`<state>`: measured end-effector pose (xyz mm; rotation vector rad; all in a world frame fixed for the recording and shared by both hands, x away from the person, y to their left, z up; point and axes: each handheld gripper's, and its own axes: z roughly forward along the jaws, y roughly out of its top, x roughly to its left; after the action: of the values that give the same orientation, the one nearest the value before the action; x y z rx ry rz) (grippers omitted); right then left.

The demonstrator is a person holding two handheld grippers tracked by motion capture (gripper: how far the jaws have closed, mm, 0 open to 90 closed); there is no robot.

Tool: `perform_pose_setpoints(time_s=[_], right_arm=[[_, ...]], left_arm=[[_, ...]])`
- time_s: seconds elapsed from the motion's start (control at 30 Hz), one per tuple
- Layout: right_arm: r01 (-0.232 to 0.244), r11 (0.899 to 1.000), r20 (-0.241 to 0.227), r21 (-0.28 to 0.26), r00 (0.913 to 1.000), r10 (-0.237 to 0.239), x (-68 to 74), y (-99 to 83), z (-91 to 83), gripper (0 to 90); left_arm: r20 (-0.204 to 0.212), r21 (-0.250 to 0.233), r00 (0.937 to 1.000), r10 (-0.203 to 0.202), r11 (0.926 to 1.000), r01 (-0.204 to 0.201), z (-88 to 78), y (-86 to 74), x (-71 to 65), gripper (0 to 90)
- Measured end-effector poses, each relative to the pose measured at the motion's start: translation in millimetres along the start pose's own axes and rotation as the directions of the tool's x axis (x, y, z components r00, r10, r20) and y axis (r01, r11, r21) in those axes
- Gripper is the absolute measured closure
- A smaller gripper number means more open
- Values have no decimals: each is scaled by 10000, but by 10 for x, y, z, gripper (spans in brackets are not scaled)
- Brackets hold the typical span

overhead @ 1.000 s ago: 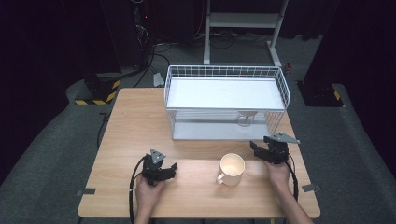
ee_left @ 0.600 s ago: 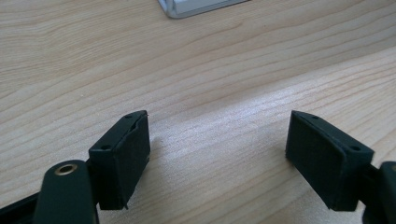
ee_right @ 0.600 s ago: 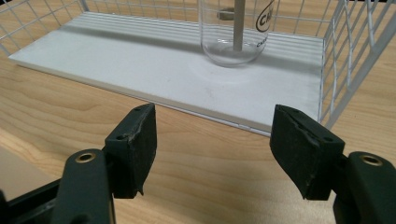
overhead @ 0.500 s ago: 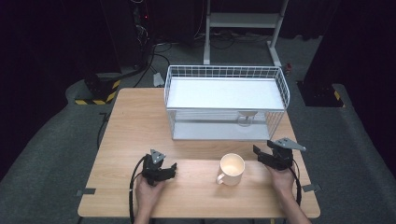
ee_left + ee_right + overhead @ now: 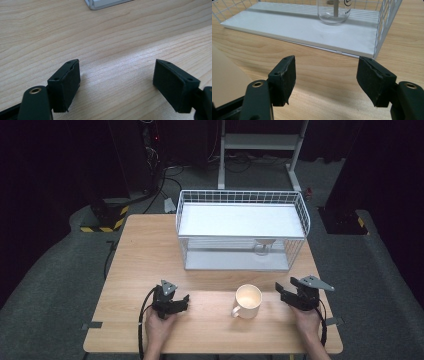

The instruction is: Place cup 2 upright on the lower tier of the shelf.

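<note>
The right hand-held gripper (image 5: 286, 293) (jaws apart, holding nothing) sits beside the mug (image 5: 247, 301), toward the worktop's right edge.

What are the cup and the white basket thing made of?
The mug looks like glazed ceramic: smooth, cream, with thick walls, though plastic is possible. The rack looks like white-coated metal wire, going by its thin grid bars. The table shows pale wood grain, perhaps laminate.

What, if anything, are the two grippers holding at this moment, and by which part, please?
Nothing is held. The left gripper and the right gripper both stand open over bare wooden table; the cream ceramic mug stands untouched between them.
</note>
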<state>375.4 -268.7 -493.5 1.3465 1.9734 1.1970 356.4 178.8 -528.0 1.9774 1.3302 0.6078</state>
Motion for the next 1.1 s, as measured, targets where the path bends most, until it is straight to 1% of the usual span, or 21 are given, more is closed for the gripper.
perform_pose_setpoints(time_s=[0.03, 0.27, 0.53, 0.63, 0.7, 0.73, 0.77, 0.87, 0.9, 0.93, 1.0, 1.07, 1.1], right_arm=[[-46, 10000, 6, -2, 10000, 46, 3, -9, -8, 320], [48, 9999, 72, 119, 10000, -49, -3, -109, -54, 317], [-22, 9989, 111, 463, 9999, 17, -30, -239, -80, 317], [33, 9978, 152, 668, 9999, -43, -39, -291, -73, 315], [155, 9964, 138, 834, 9998, -168, -43, -321, -54, 313], [72, 9958, 158, 912, 9998, -86, -35, -332, -48, 312], [166, 9943, 151, 1049, 9997, -183, -35, -331, -42, 307], [333, 9943, 169, 1012, 9992, -352, -32, -332, -41, 306], [307, 9936, 183, 1083, 9993, -329, -23, -332, -41, 306], [442, 9921, 161, 1175, 9988, -464, -18, -330, -33, 302], [592, 9879, 197, 1435, 9978, -626, -2, -327, -12, 295], [826, 9830, 213, 1641, 9960, -872, 5, -323, 8, 292], [773, 9818, 234, 1736, 9963, -826, 13, -322, 15, 290]], left_arm=[[-1, -1, 10000, -6, 10000, 6, 0, 0, 0, 221], [9, -6, 10000, 16, 10000, -16, -1, 0, -1, 224], [-56, 2, 10000, -64, 10000, 64, 2, 3, -8, 223], [-56, 2, 10000, -71, 10000, 71, 2, 3, -8, 223], [-58, 7, 10000, -75, 10000, 75, 1, 3, -8, 223], [-42, 20, 9999, -125, 9999, 125, 1, 2, -11, 223], [-53, 24, 9999, -105, 9999, 105, 1, 4, -9, 223], [-33, 136, 10000, -48, 9999, 49, -3, 13, -13, 219], [20, 197, 9999, -124, 9997, 124, -4, 19, -23, 218], [58, 258, 10000, -16, 9997, 14, -7, 26, -22, 212], [297, 304, 9996, 17, 9995, -27, -15, 34, -37, 207], [523, 236, 9986, 114, 9996, -126, -31, 46, -67, 196], [651, 162, 9977, 181, 9997, -192, -43, 54, -83, 194]])
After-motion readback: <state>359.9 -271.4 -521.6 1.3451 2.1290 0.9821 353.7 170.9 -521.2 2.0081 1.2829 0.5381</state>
